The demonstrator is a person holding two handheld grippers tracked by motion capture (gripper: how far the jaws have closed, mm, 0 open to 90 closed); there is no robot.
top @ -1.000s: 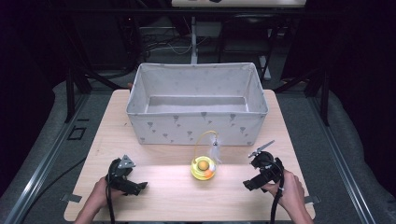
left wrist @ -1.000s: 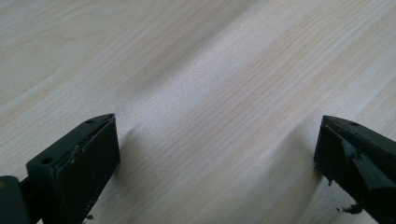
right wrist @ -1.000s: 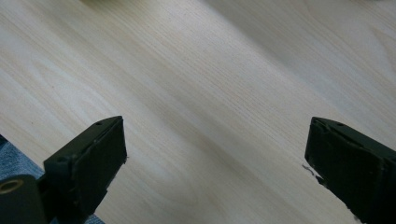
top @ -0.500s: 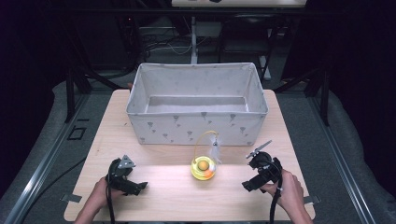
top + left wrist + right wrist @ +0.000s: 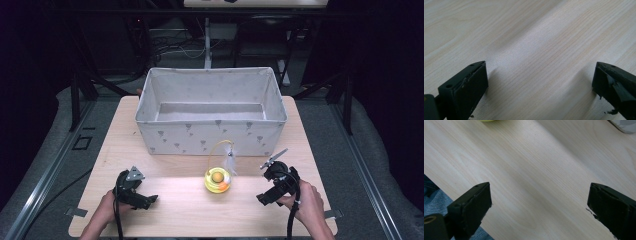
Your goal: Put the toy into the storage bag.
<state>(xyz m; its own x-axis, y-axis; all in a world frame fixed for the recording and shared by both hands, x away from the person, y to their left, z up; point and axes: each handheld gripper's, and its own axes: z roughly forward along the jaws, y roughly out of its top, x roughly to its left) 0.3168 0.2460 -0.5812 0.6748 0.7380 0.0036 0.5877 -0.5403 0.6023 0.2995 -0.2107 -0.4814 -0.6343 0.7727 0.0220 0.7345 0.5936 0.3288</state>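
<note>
Yellow toy [image 5: 218, 180] lies between the gaping left claw [image 5: 141, 198] and right claw [image 5: 266, 183].

left black two-jaw gripper [image 5: 134, 192]: grey three-cornered plate [image 5: 134, 174] on top, black cable [image 5: 118, 225] trailing from it; blocky black jaws with a small screw hole at each tip, torn pad edges. right black two-jaw gripper [image 5: 272, 182]: grey plate [image 5: 273, 158], black cable [image 5: 290, 222]. hands [image 5: 311, 200] bare, no sleeves visible.
</note>
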